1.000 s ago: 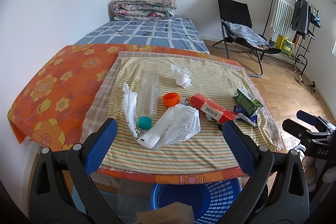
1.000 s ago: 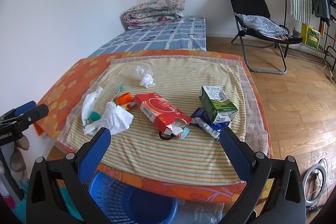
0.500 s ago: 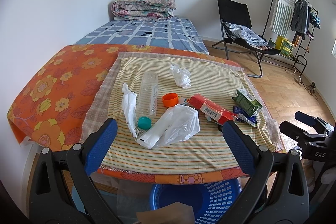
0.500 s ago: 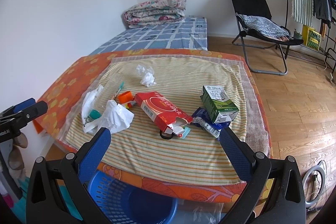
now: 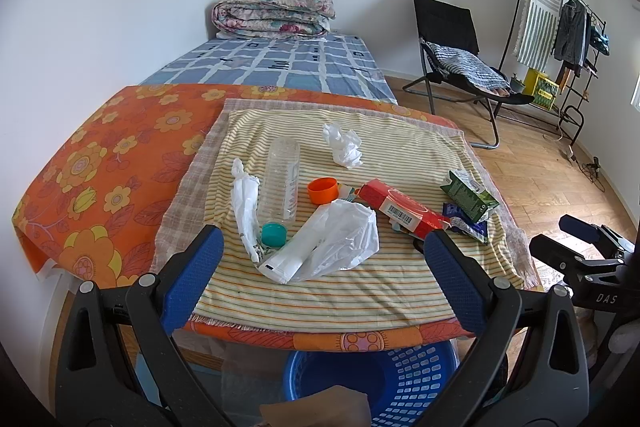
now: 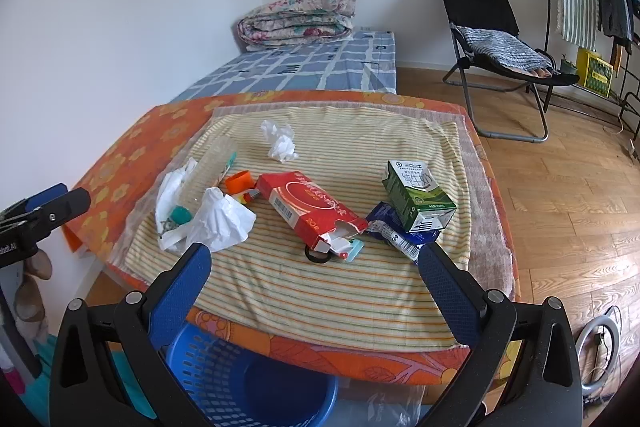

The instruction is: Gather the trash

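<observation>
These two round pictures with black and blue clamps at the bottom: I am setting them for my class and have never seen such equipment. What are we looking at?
A person holds a two-finger gripper in each hand; each carries a wide-angle camera looking along its fingers. One picture is from the left gripper, the other from the right gripper. Both are open and hold nothing. On the striped yellow cloth lie a clear plastic bottle, a red cardboard box, a green drink carton, a white plastic bag and a crumpled white tissue. A blue plastic basket stands below the cloth's near edge.

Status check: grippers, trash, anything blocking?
Left gripper open, empty. Right gripper open, empty. Trash on striped cloth, blue basket below table edge. Nothing blocking.
</observation>
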Action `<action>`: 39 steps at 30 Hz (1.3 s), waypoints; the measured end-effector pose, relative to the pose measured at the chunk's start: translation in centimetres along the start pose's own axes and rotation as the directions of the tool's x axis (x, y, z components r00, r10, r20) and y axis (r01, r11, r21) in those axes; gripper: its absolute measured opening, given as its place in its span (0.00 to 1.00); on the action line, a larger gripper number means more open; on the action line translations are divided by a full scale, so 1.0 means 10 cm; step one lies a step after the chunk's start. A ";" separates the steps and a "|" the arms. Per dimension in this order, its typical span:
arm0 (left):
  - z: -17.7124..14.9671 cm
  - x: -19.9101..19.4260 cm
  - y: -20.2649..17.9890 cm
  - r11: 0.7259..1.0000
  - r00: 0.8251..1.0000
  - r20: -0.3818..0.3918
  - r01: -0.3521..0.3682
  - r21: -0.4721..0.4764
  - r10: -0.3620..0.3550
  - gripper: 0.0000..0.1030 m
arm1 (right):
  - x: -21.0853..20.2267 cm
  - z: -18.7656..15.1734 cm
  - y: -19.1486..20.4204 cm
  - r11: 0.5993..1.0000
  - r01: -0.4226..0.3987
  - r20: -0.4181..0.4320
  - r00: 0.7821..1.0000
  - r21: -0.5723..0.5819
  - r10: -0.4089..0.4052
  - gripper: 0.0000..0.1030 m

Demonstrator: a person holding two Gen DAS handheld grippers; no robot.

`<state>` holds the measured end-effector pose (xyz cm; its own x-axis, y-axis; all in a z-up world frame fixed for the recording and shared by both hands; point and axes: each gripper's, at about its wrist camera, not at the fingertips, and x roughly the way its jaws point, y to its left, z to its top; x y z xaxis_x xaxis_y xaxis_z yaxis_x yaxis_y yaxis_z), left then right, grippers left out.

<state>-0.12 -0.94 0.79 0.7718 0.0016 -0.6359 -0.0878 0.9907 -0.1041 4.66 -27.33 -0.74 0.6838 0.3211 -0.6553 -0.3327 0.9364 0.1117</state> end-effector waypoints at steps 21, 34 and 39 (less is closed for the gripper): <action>-0.01 0.01 0.02 1.000 1.000 0.001 0.003 -0.002 -0.003 0.99 | 0.00 0.01 0.02 1.000 0.001 -0.003 1.000 0.000 -0.001 1.00; -0.02 -0.01 0.02 1.000 1.000 0.001 0.003 -0.004 -0.003 0.99 | 0.01 0.00 0.04 1.000 -0.012 -0.018 1.000 -0.001 0.012 1.00; -0.03 -0.05 -0.04 1.000 1.000 0.000 0.000 -0.005 0.000 0.99 | 0.01 0.01 0.04 1.000 -0.018 -0.020 1.000 -0.002 0.018 1.00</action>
<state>-0.71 -1.41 0.92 0.7718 0.0015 -0.6358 -0.0908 0.9900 -0.1078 4.64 -26.91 -0.68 0.6649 0.3349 -0.6676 -0.3458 0.9303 0.1222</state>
